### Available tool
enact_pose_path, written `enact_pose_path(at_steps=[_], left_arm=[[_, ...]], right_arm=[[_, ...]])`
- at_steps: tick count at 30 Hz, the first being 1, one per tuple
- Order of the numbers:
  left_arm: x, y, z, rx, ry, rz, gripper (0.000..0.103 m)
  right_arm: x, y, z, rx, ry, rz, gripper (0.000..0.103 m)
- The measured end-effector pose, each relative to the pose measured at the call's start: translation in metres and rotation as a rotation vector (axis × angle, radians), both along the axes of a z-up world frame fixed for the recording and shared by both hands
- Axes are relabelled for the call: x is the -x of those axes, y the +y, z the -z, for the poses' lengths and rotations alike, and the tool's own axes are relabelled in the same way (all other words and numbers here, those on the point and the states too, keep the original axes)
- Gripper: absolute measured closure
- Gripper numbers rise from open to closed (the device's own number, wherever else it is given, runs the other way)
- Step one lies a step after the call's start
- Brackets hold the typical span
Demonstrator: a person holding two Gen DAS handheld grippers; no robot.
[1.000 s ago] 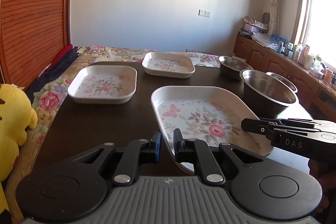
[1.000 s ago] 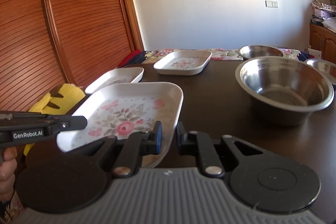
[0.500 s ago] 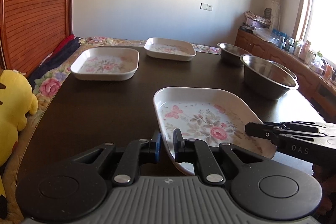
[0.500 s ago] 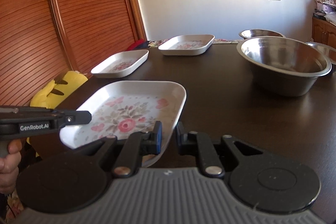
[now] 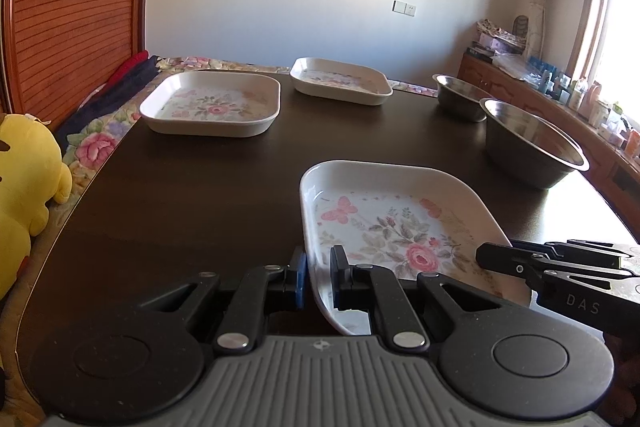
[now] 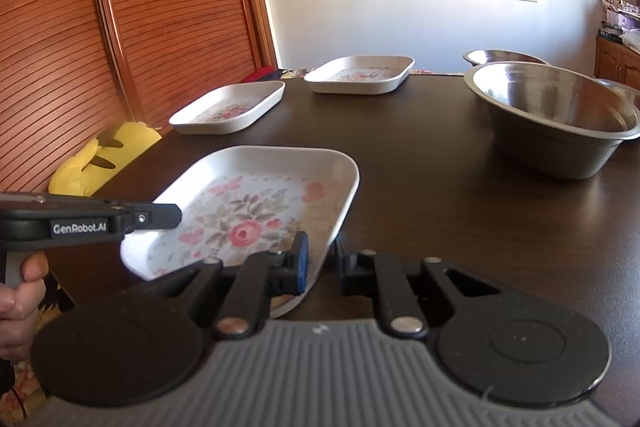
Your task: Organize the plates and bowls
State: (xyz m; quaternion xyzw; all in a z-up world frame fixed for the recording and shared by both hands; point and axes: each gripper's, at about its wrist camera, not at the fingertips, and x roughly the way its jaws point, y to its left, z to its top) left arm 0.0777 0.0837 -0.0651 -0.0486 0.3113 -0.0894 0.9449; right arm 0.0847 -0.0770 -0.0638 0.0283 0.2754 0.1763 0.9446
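On the table (image 5: 200,195), one plate (image 5: 400,223) sits in front, two plates (image 5: 212,103) behind, bowls (image 5: 532,143) to the right.

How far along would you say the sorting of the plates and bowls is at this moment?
Barely begun: nothing is stacked. In hand: both the left claw and right claw grip the near floral plate by its rim. Left: two more plates and the steel bowls sit apart on the table.

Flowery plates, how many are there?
3. One flowery plate is nearest, its rim gripped by the left gripper and right gripper. A second plate sits far left on the table; a third plate at the far edge.
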Motion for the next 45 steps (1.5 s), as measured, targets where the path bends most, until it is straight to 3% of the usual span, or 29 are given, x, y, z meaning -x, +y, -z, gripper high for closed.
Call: enact_pose_path(at_steps=[10, 14, 20, 29, 31, 45], left_arm=[[0.0, 0.006, -0.001, 0.023, -0.01, -0.01, 0.09], [0.0, 0.009, -0.009, 0.004, -0.023, -0.027, 0.074], [-0.009, 0.025, -0.027, -0.001, -0.058, -0.062, 0.063], [-0.039, 0.053, -0.042, -0.046, -0.086, -0.107, 0.044], [-0.047, 0.059, -0.043, -0.056, -0.082, -0.109, 0.043], [-0.111, 0.101, -0.039, -0.091, -0.081, -0.109, 0.042]], right_arm=[[-0.001, -0.002, -0.002, -0.015, -0.002, 0.001, 0.085], [0.0, -0.007, -0.014, 0.0, -0.046, 0.005, 0.071], [-0.013, -0.014, -0.04, 0.01, -0.101, -0.028, 0.07], [-0.057, 0.001, -0.067, 0.051, -0.141, -0.098, 0.06], [-0.067, 0.009, -0.071, 0.055, -0.145, -0.117, 0.052], [-0.135, 0.075, -0.068, 0.111, -0.045, -0.239, 0.052]])
